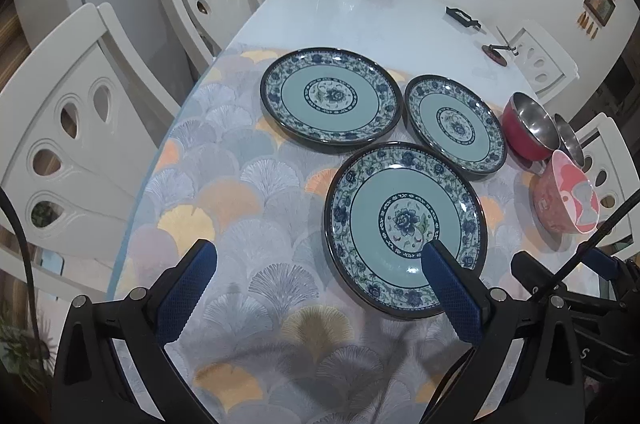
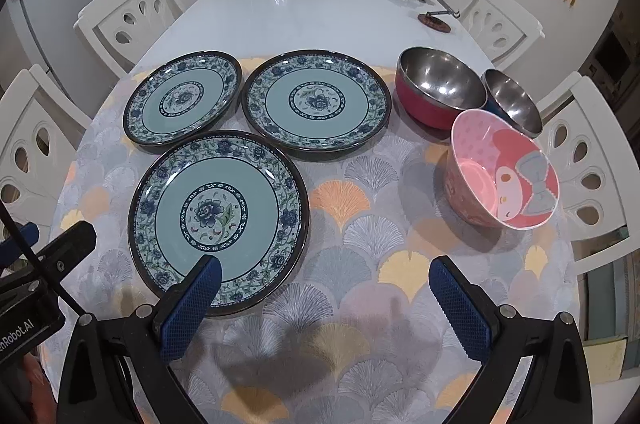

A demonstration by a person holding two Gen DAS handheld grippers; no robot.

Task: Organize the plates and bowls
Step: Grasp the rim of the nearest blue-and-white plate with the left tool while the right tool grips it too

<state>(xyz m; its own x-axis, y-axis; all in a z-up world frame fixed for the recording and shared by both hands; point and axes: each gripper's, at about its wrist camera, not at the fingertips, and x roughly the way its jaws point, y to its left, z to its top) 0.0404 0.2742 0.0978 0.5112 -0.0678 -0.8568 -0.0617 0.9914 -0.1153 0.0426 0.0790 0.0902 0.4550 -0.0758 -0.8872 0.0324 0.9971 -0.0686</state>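
Three blue floral plates — the nearest plate [image 2: 218, 220], the left plate [image 2: 182, 98] and the middle plate [image 2: 316, 100] — are laid singly on the patterned tablecloth [image 2: 360, 264], unstacked. The pink bowl [image 2: 502, 174], red steel bowl [image 2: 438, 86] and smaller steel bowl [image 2: 512, 102] are clustered at the right, rims touching. The left gripper [image 1: 320, 284] and right gripper [image 2: 326, 298] are held spread and empty above the near edge — presumably poised so that the nearest plate can be taken first.

Three teal plates [image 2: 216, 212] with blue floral rims and dark edges lie on a cloth [image 2: 360, 232] of grey, orange and yellow fans, right of them a red steel-lined bowl [image 2: 436, 88], a blue one [image 2: 512, 102] and a pink cartoon bowl [image 2: 504, 176].
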